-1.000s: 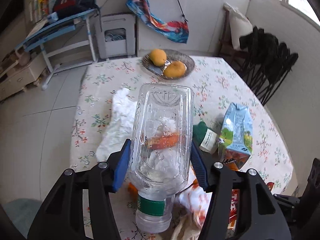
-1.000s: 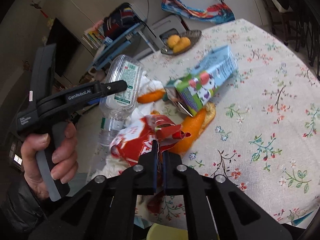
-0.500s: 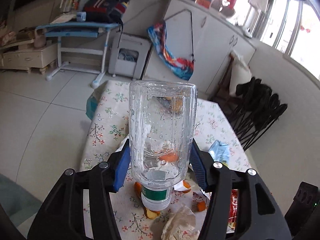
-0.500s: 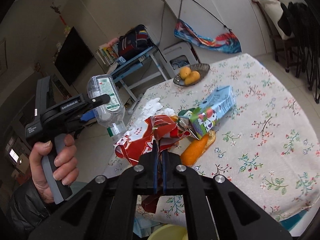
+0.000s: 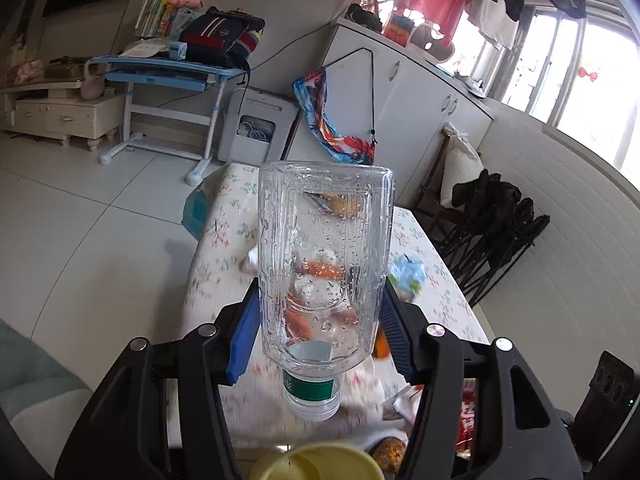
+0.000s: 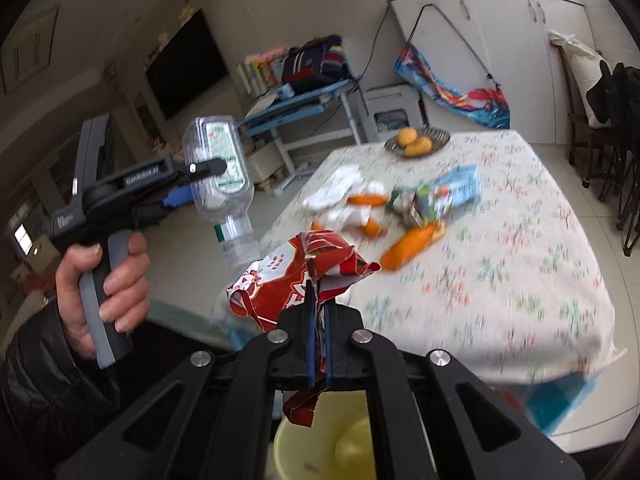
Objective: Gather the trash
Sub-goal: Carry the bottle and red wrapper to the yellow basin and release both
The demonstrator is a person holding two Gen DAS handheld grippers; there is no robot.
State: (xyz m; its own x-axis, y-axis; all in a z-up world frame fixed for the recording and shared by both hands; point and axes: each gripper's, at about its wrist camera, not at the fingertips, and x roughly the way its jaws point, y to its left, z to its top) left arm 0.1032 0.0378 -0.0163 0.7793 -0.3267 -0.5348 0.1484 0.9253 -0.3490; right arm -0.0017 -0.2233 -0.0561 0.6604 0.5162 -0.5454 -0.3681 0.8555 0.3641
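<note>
Both grippers have lifted away from the table: left gripper jaws clamp the bottle, right gripper jaws pinch the wrapper, both above the yellow bin for dropping.

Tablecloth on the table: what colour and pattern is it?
The white fabric tablecloth has a small floral print in red, green and blue, clearest in the right wrist view despite blur.

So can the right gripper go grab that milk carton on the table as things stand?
Probably not yet. The right gripper is shut on the red snack wrapper, so it has no free jaws for the milk carton. The wrapper must go first, likely into the yellow bin below.
</note>
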